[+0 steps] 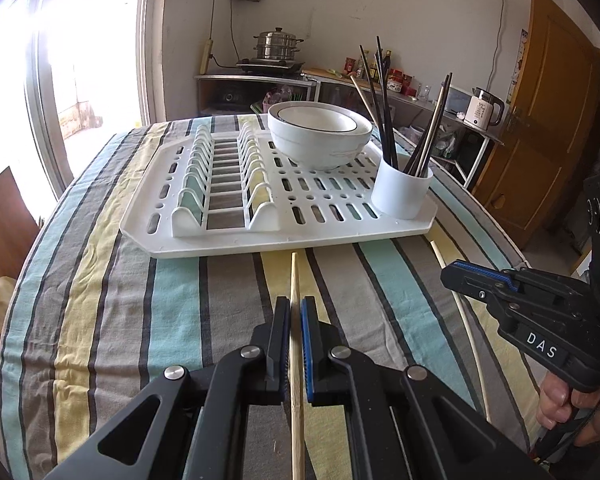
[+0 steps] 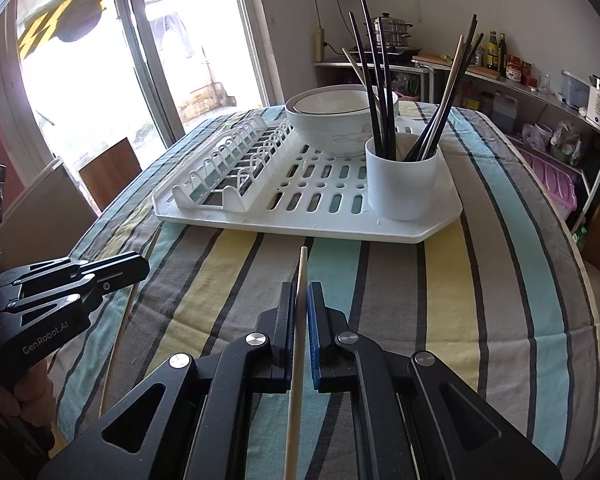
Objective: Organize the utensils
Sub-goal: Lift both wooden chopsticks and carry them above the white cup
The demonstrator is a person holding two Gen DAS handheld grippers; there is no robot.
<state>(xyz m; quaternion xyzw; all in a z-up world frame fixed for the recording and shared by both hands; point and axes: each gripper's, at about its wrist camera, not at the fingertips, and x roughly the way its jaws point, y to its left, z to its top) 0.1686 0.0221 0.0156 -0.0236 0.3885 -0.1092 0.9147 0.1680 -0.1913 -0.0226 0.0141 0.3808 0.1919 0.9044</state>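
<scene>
My left tongs (image 1: 295, 306) are pressed on a light wooden chopstick (image 1: 294, 276), which runs between the blue pads and points with its tip toward the far side. My right tongs (image 2: 301, 292) pinch a second pale wooden chopstick (image 2: 302, 266) in the same way. Both chopsticks are above the striped cloth of the tabletop (image 1: 112, 320), near its front part. Just beyond their tips lies a white plastic dish rack (image 1: 228, 240). On its far part stand two white stacked bowls (image 1: 320, 136), and at its right near corner stands a white round cup (image 1: 400, 194) with dark and pale chopsticks (image 1: 384, 120) upright inside. In the left view my right tongs come in from the right side, and a hand (image 1: 560, 404) holds their grip
</scene>
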